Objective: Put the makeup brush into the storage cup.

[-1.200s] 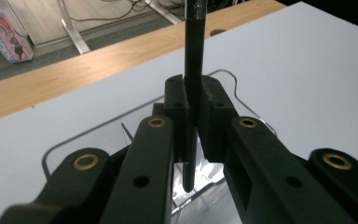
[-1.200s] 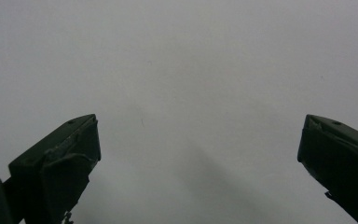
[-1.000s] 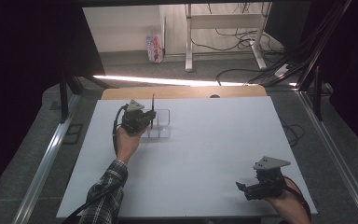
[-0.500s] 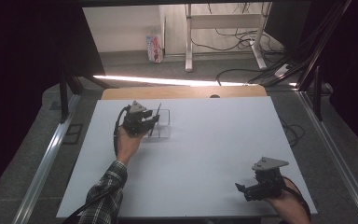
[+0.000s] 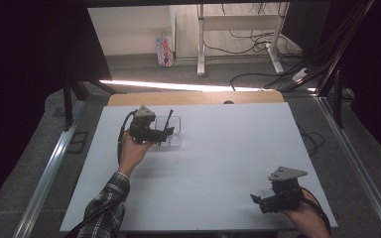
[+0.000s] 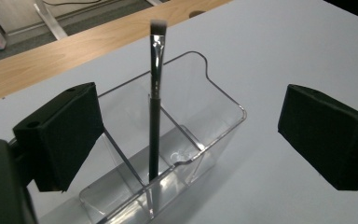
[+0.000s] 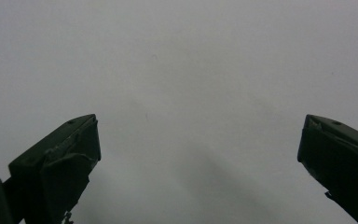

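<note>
The brush (image 6: 154, 116) tip's foot blurs behind the clear organizer's (image 6: 223, 116) glinting front wall.

brush (image 6: 154, 126): black | organiser (image 6: 214, 116): clear | table (image 5: 218, 163): white | sleeve (image 5: 106, 210): plaid

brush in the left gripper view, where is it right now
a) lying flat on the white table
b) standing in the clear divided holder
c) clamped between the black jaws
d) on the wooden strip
b: the brush stands upright in the clear holder against a divider, apart from both black jaws.

Dim, grainy frames; dark surroundings
</note>
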The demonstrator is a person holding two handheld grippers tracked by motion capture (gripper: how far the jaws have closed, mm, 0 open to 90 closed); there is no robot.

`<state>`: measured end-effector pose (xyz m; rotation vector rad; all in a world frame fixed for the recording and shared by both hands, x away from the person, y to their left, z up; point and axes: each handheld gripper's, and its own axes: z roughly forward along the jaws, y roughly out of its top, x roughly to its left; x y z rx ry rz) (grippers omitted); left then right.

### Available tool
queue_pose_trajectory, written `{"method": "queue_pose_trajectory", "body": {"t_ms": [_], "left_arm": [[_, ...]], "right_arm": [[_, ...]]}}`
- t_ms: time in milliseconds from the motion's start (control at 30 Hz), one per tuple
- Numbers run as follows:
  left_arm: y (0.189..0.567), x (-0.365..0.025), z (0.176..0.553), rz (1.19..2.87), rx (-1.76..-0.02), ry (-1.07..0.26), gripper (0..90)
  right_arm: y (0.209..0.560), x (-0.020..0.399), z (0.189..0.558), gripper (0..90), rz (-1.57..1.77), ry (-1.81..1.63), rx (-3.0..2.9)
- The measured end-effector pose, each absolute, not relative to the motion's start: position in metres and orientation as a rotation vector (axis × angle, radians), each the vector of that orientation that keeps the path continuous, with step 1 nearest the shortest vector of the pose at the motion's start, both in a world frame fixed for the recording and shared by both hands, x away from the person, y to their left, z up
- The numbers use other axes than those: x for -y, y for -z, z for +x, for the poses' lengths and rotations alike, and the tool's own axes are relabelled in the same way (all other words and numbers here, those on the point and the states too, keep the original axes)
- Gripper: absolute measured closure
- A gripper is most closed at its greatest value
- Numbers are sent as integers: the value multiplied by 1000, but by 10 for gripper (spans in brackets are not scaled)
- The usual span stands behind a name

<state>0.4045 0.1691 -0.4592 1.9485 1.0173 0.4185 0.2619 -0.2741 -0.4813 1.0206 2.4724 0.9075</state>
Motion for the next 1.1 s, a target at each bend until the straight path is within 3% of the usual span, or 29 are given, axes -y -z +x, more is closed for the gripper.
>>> {"method": "queue_pose_trajectory", "body": {"t_ms": [1100], "left_arm": [[455,-163,360,2004,-936,-325,0]], "right_arm": [[480,274,262,0,1017,-926,-2466]]}}
